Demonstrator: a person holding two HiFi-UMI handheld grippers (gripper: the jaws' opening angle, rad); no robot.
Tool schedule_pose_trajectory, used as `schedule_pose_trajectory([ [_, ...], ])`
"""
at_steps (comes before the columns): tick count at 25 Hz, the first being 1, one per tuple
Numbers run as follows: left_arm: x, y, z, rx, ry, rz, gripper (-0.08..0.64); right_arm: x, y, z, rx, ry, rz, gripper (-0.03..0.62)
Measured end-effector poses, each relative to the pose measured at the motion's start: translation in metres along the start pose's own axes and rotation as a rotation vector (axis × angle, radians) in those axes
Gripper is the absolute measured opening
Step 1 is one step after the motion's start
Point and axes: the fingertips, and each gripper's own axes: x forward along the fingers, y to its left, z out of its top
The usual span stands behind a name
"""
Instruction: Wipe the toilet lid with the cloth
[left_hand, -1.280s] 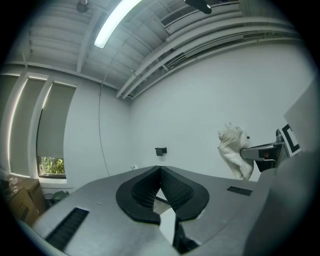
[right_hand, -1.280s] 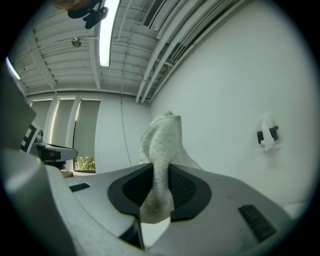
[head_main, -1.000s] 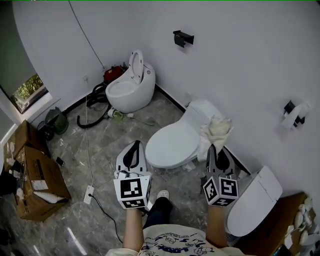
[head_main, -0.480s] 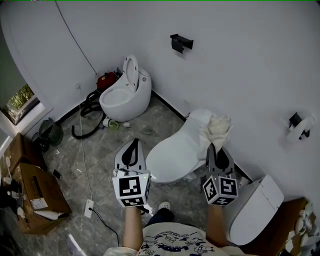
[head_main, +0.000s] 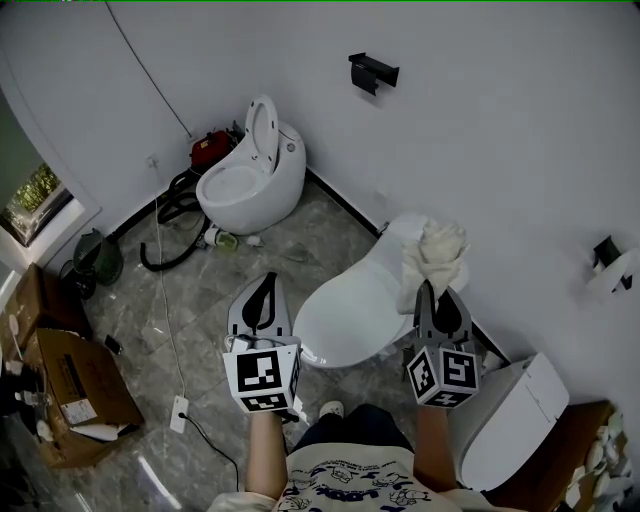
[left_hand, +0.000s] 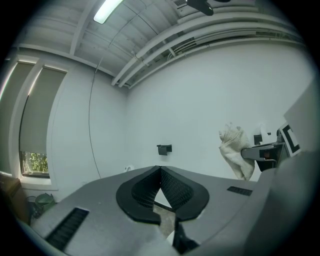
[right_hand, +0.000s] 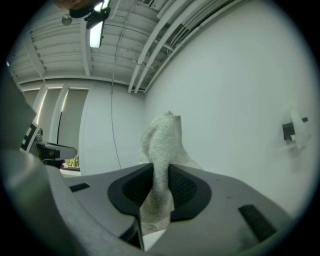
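Observation:
A white toilet with its lid (head_main: 355, 305) closed stands on the floor just ahead of both grippers. My right gripper (head_main: 432, 292) is shut on a crumpled white cloth (head_main: 436, 252), held up in the air over the right rear of that lid. In the right gripper view the cloth (right_hand: 162, 145) sticks up between the jaws of the right gripper (right_hand: 159, 172). The left gripper (head_main: 265, 283) hovers at the lid's left front with its jaws closed on nothing. Its own view has the left gripper (left_hand: 160, 169) pointed at the wall, with the cloth (left_hand: 235, 152) off to the right.
An egg-shaped toilet (head_main: 250, 175) with its seat raised stands at the back, a black hose (head_main: 170, 225) and a red device (head_main: 208, 150) beside it. A third toilet (head_main: 510, 405) is at the lower right. Cardboard boxes (head_main: 60, 375) and a power strip (head_main: 180, 412) lie left. Black holders (head_main: 372, 70) hang on the wall.
The head view has shifted a little toward the closed toilet. Both grippers keep nearly the same pose, and the cloth stays in the right gripper.

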Motion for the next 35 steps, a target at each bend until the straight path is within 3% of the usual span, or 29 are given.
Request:
schedule_pose_trajectory([
  [8,0.020,0.013,-0.027,-0.028,0.054,0.031,0.003,0.030,0.002,-0.034,-0.004,0.088,0.018,0.080],
  [17,0.052,0.022,-0.076,-0.059,0.171,0.096,0.003,0.087,-0.007,-0.086,-0.004,0.206,0.071,0.080],
  [24,0.090,0.030,-0.117,-0.072,0.243,0.151,0.003,0.142,-0.019,-0.157,-0.030,0.353,0.129,0.080],
  [35,0.136,0.043,-0.214,-0.086,0.416,0.221,0.003,0.211,-0.042,-0.268,-0.075,0.534,0.182,0.080],
])
